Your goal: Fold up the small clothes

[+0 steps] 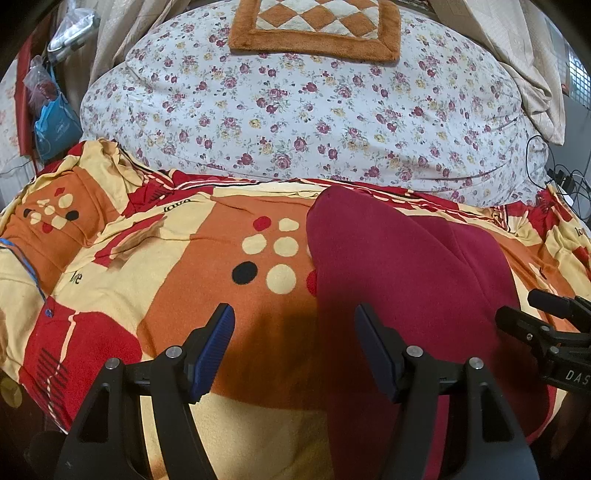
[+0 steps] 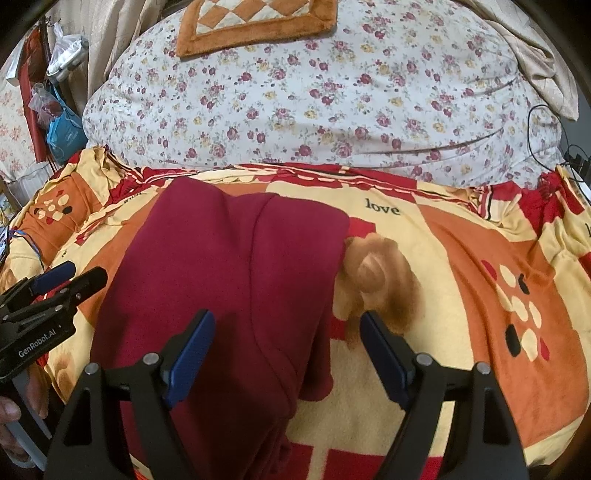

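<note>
A dark red garment (image 1: 402, 280) lies flat on the patterned blanket (image 1: 207, 295), folded over itself with a layer edge down its middle; it also shows in the right wrist view (image 2: 229, 280). My left gripper (image 1: 294, 325) is open and empty, hovering over the garment's left edge. My right gripper (image 2: 286, 332) is open and empty, hovering over the garment's right edge. Each gripper appears at the side of the other's view: the right one (image 1: 532, 314) and the left one (image 2: 70, 278).
A large floral-print cushion (image 1: 295, 110) lies behind the blanket, with an orange checkered mat (image 1: 317, 26) on top. Bags hang at the far left (image 1: 51, 122). Cables lie at the right edge (image 1: 561, 177). Curtains hang at the back.
</note>
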`<state>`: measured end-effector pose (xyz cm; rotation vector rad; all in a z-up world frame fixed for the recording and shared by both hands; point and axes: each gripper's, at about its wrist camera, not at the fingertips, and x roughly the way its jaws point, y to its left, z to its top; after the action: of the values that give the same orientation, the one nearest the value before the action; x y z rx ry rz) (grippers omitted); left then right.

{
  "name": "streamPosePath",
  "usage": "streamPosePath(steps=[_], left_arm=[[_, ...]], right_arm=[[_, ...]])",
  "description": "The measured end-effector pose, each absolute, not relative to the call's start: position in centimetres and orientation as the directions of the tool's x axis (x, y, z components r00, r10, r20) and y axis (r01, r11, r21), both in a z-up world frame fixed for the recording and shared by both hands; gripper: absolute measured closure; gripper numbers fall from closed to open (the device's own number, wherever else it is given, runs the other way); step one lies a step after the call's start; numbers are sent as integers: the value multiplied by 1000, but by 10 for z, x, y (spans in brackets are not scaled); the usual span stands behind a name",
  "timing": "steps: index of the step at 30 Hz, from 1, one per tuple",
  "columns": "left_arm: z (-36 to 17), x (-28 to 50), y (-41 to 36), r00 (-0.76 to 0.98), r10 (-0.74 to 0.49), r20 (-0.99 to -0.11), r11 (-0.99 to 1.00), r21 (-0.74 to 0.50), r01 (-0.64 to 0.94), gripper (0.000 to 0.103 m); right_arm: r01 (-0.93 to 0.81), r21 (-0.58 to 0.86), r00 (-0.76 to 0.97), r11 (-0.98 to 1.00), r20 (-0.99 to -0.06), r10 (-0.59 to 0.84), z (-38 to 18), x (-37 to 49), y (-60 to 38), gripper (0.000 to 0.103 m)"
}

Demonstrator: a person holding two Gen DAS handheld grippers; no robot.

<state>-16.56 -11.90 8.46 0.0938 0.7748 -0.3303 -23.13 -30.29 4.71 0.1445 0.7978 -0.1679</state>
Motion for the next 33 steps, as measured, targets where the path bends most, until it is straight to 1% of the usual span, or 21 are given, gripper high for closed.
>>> streamPosePath(steps=[33], left_arm=[[85,-164,-118,670,-257,-697,944,-33,327,44]], right_arm=[[201,60,681,978,-726,-96,45,-228,-296,19]])
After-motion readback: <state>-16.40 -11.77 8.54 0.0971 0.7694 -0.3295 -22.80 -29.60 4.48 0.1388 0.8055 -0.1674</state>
